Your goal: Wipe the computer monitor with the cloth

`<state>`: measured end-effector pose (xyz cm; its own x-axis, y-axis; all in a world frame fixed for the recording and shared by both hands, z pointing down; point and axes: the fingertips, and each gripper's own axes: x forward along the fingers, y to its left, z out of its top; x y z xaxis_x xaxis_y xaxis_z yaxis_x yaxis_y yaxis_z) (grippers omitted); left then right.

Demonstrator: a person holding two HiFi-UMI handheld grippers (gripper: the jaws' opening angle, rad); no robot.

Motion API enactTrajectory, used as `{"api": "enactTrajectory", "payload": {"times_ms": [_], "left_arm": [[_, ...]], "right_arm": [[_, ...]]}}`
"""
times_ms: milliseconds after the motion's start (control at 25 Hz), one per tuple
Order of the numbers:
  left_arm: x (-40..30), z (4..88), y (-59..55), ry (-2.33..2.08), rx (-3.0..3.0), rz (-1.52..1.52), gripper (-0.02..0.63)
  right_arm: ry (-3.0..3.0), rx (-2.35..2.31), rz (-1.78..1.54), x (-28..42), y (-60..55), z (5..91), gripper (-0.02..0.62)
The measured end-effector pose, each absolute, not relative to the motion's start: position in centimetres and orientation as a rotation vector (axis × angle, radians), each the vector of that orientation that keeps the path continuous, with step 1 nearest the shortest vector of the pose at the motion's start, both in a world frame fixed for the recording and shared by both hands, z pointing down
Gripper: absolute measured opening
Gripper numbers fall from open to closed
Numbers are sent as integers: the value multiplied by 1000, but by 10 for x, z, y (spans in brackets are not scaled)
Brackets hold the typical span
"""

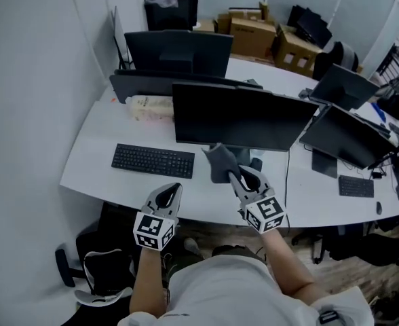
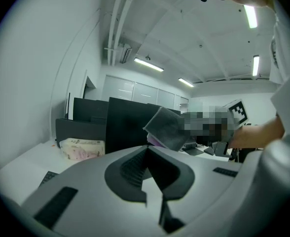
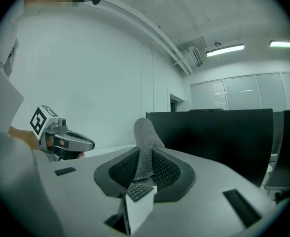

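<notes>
A wide black monitor [image 1: 240,117] stands in the middle of the white desk [image 1: 98,148], its screen dark. My right gripper [image 1: 243,177] is shut on a grey cloth [image 1: 222,161], held just below the screen's lower edge near the stand. In the right gripper view the cloth [image 3: 146,147] stands up between the jaws with the monitor [image 3: 219,132] behind it. My left gripper [image 1: 169,194] hovers over the desk's front edge, shut with nothing in it. From the left gripper view the cloth [image 2: 167,127] hangs in front of the monitor [image 2: 125,125].
A black keyboard [image 1: 153,160] lies left of the cloth. A pack of wipes [image 1: 148,107] sits at the back left. More monitors [image 1: 179,53] stand behind and to the right [image 1: 345,138]. Cardboard boxes [image 1: 254,36] are stacked further back. An office chair [image 1: 94,277] is below the desk.
</notes>
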<state>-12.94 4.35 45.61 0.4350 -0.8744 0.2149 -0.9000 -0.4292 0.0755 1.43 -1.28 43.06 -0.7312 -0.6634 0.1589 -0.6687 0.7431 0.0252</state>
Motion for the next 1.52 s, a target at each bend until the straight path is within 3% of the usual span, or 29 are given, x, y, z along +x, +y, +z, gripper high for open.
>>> {"api": "enactTrajectory", "payload": {"times_ms": [840, 1520], "left_arm": [[-202, 426, -6, -1685, 2423, 286, 0], [-241, 428, -39, -1754, 2323, 226, 2]], "right_arm": [[-2788, 1063, -389, -85, -158, 319, 84], [-2695, 1007, -395, -146, -228, 313, 86]]}}
